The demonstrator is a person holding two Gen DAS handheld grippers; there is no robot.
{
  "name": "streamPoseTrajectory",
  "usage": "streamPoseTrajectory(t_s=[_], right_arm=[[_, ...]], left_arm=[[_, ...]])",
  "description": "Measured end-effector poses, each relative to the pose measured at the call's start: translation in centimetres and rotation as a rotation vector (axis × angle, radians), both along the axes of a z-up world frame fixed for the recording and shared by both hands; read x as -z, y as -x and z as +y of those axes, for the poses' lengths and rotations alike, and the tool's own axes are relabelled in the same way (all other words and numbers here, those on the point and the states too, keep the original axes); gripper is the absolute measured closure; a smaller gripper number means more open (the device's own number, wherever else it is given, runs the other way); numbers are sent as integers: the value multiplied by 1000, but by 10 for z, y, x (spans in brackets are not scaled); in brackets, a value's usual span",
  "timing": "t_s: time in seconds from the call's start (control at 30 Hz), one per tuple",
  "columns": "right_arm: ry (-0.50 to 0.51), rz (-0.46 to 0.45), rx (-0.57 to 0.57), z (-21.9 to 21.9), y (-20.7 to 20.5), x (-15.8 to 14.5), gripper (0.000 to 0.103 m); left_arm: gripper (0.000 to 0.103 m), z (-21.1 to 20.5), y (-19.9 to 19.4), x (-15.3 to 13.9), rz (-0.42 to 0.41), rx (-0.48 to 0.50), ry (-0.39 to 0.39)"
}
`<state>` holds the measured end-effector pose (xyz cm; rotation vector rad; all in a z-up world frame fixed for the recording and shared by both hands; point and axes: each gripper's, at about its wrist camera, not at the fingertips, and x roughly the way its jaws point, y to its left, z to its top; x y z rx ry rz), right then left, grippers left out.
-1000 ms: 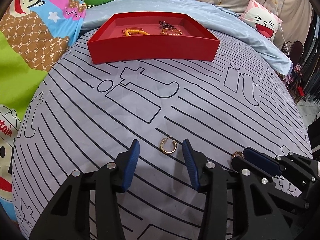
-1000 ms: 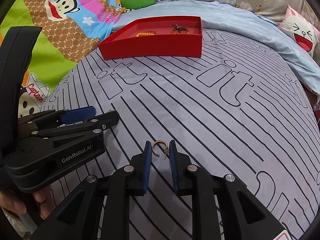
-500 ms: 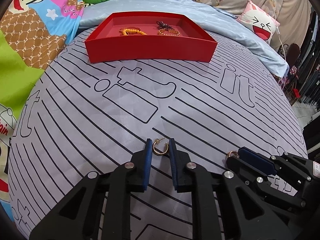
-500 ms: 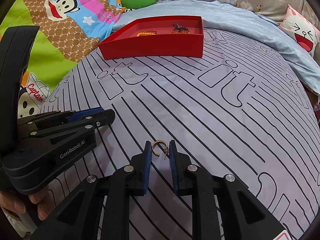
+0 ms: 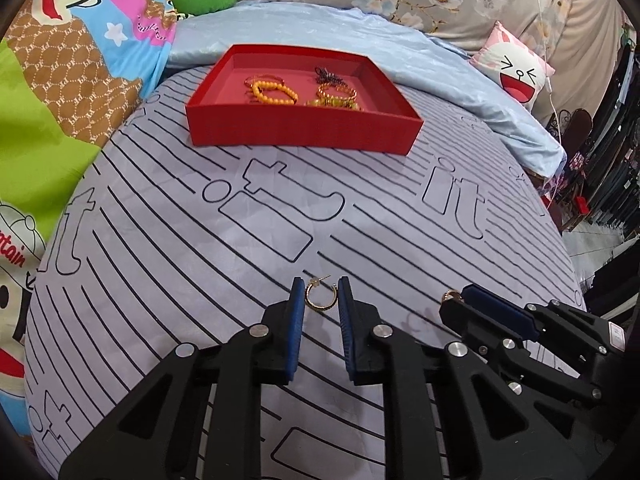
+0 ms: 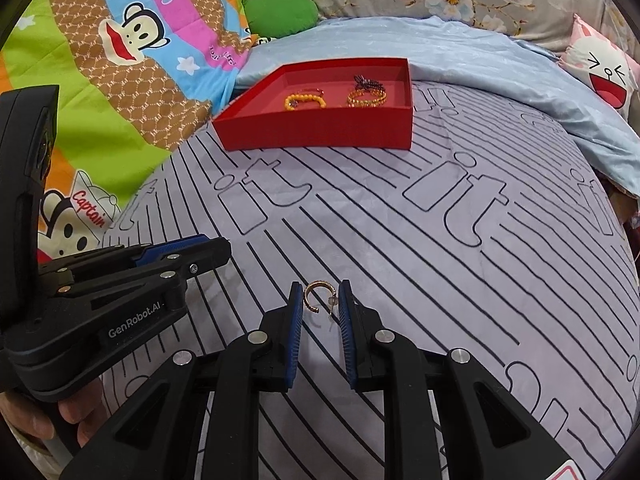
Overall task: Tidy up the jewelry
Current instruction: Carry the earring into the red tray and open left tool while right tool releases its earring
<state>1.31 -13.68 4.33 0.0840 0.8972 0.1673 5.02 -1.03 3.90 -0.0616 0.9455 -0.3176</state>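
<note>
My left gripper [image 5: 321, 285] is shut on a gold hoop earring [image 5: 308, 299], pinched between its blue pads just above the striped sheet. A second gold hoop earring [image 6: 307, 298] sits in my right gripper [image 6: 321, 285], which is shut on it; its shadow falls on the sheet below. In the left wrist view the right gripper [image 5: 456, 300] shows at the right with its earring [image 5: 450, 295] at the tip. The left gripper [image 6: 216, 249] lies at the left of the right wrist view. A red tray [image 5: 300, 132] [image 6: 316, 132] farther back holds an orange bead bracelet [image 5: 274, 94] and gold bracelets [image 5: 336, 92].
The grey sheet [image 5: 160, 240] with black lines covers the bed between the grippers and the tray. A light blue blanket [image 5: 440, 68] lies behind the tray, a cartoon quilt [image 5: 60, 80] to the left, and a white face pillow [image 5: 516, 76] at the back right. A hand [image 6: 36, 420] holds the left gripper.
The left gripper's jaws closed around the earring that lay between them on the sheet. Both grippers then rose a little with their earrings, and more of the tray's inside shows.
</note>
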Motion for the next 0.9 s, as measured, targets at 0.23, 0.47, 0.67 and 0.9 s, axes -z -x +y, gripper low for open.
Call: streamPoseTrajectory(t_s=[0.23,0.47,0.67,0.9], right_arm=[[0,-61,-7,1,-12,-23,86],[1,-134,-10,0,-43,-52,86],[16,-187,-6,-3,-81,-72,86],[30,-228,0,-3,-131,-88,86]], left_arm=[[86,-2,-6,-24,-47,3,13],[86,0,-34,-52,-107,-21,18],[86,2,-72,-74,-164,-42,8],[86,-3,-126,-89,-209,-51,-18]])
